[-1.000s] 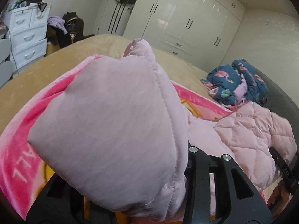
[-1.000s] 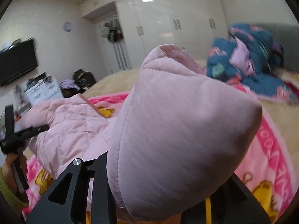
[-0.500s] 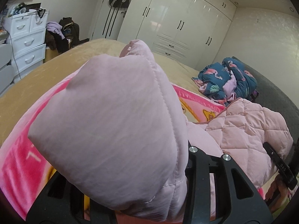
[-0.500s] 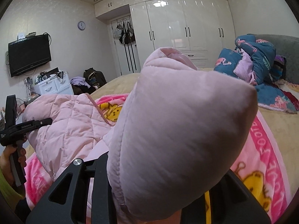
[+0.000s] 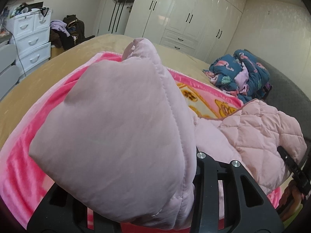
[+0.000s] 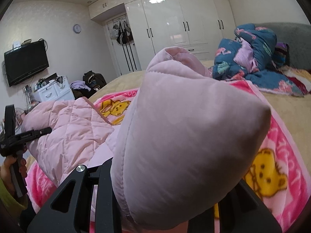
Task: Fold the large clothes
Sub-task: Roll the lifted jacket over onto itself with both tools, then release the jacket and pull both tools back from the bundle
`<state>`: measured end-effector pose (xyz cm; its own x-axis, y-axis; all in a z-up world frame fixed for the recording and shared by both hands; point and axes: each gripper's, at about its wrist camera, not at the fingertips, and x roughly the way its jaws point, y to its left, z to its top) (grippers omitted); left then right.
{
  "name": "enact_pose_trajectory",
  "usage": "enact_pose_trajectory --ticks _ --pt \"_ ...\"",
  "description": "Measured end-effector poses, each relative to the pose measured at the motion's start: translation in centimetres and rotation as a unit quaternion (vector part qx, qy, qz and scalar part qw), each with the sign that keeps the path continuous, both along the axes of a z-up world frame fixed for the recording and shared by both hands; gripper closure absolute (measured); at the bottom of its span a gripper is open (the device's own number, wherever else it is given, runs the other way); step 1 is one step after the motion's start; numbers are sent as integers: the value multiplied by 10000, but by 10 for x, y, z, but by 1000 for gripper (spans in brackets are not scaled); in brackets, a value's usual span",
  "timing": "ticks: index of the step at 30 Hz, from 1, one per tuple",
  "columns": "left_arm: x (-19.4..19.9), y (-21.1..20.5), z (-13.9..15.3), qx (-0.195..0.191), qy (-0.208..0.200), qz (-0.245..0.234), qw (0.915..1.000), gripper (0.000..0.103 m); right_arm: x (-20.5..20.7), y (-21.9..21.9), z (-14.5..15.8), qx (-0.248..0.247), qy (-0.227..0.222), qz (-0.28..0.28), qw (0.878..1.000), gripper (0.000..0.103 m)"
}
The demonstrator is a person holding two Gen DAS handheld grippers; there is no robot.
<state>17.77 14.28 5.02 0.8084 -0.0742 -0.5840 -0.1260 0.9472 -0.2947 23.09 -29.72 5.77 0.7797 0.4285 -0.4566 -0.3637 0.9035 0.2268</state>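
Evidently both the left gripper [image 5: 155, 203] and right gripper [image 6: 155, 203] clamp the pink quilted padded jacket [image 5: 258, 136] between their fingers, lifted above the bed [image 5: 58, 68], folding barely begun.

Your left gripper [image 5: 136, 203] has carried its bunch of pink quilted jacket [image 5: 120, 128] sideways, so the white drawers [image 5: 31, 42] now sit further in from the frame's left edge. In your right view the teddy-bear blanket [image 6: 272, 174] shows more at lower right, and the motion blur has gone.
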Motion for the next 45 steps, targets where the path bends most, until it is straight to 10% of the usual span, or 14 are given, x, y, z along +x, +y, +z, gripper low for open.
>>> enact_pose_trajectory --ticks 21,32,45 --pt "-5 7 -34 -6 429 120 9990 68 0 -51 -84 1168 1540 -1046 9756 64" --pt "-11 12 -46 -118 569 163 9982 62 -13 -65 -97 1455 2153 -1600 9523 18" --pt "-24 24 -64 -429 629 285 9967 46 -51 -76 -83 1106 2001 -1852 9557 12"
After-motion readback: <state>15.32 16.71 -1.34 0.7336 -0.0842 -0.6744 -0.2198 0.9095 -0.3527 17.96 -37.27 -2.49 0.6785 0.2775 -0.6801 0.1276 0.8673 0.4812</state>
